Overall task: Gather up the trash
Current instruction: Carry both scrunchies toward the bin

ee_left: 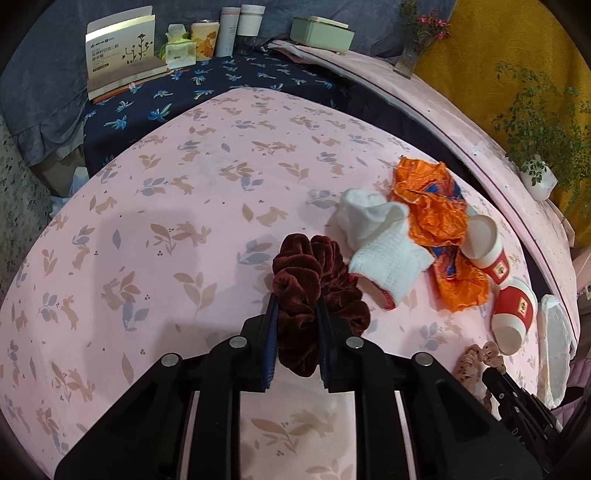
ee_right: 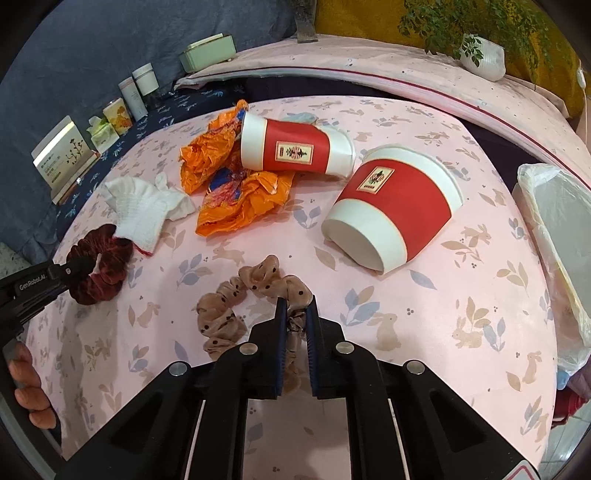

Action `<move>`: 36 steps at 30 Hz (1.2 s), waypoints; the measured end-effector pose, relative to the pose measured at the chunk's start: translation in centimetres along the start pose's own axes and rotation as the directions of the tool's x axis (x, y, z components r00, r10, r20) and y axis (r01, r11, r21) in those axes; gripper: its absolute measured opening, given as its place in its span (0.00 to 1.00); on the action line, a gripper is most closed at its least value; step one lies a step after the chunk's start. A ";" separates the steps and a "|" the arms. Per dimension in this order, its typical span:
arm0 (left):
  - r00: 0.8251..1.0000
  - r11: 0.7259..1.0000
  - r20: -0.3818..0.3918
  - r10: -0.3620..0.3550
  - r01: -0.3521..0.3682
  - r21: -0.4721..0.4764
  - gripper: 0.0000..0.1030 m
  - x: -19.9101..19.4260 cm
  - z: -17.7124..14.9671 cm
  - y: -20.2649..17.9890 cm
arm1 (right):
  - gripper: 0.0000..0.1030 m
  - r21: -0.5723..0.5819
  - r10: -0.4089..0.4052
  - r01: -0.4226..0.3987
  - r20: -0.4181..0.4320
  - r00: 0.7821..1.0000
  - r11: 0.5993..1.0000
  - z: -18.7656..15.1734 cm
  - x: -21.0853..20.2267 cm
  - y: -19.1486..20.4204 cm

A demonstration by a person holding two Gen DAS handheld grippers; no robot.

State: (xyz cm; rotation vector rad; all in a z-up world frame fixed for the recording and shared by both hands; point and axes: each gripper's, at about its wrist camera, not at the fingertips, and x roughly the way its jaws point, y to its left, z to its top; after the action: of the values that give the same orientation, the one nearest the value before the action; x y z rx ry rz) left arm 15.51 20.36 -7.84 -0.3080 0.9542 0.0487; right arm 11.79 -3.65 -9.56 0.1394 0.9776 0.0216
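Observation:
My left gripper (ee_left: 295,302) is shut on a dark red velvet scrunchie (ee_left: 314,273), also seen in the right wrist view (ee_right: 99,262). My right gripper (ee_right: 295,306) is shut on a beige dotted scrunchie (ee_right: 236,302), which also shows in the left wrist view (ee_left: 476,362). Two red and white paper cups lie on their sides (ee_right: 295,147) (ee_right: 391,218). A crumpled orange wrapper (ee_right: 229,181) lies beside a white knit cloth (ee_right: 144,206). A bin lined with a white bag (ee_right: 554,236) stands at the table's right edge.
The table has a pink rabbit-print cloth (ee_left: 184,192). At the back on a dark floral cloth stand a card box (ee_left: 122,55), tissue pack (ee_left: 179,48), jars (ee_left: 243,26) and a green box (ee_left: 321,33). A potted plant (ee_right: 484,55) stands on the pink ledge.

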 end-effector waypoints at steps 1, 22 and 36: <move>1.000 1.000 0.004 -0.004 0.004 0.003 0.17 -0.3 0.0 -0.2 | 0.09 0.001 0.004 -0.004 0.008 1.000 1.000 0.1 -0.4 0.0; 0.976 0.958 0.087 -0.198 0.174 0.229 0.16 -8.4 -1.3 -13.0 | 0.09 0.097 0.010 -0.033 0.223 0.975 0.995 2.1 -9.5 -5.7; 0.949 0.879 0.045 -0.313 0.271 0.392 0.16 -9.1 -3.1 -24.0 | 0.09 0.229 -0.085 0.017 0.289 0.954 0.973 2.3 -12.4 -13.9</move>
State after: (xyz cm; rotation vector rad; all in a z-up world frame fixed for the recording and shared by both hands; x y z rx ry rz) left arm 11.99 -2.53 3.59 -0.0836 0.7802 -0.3936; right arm 6.12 -18.70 0.19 0.3162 0.6796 -0.1551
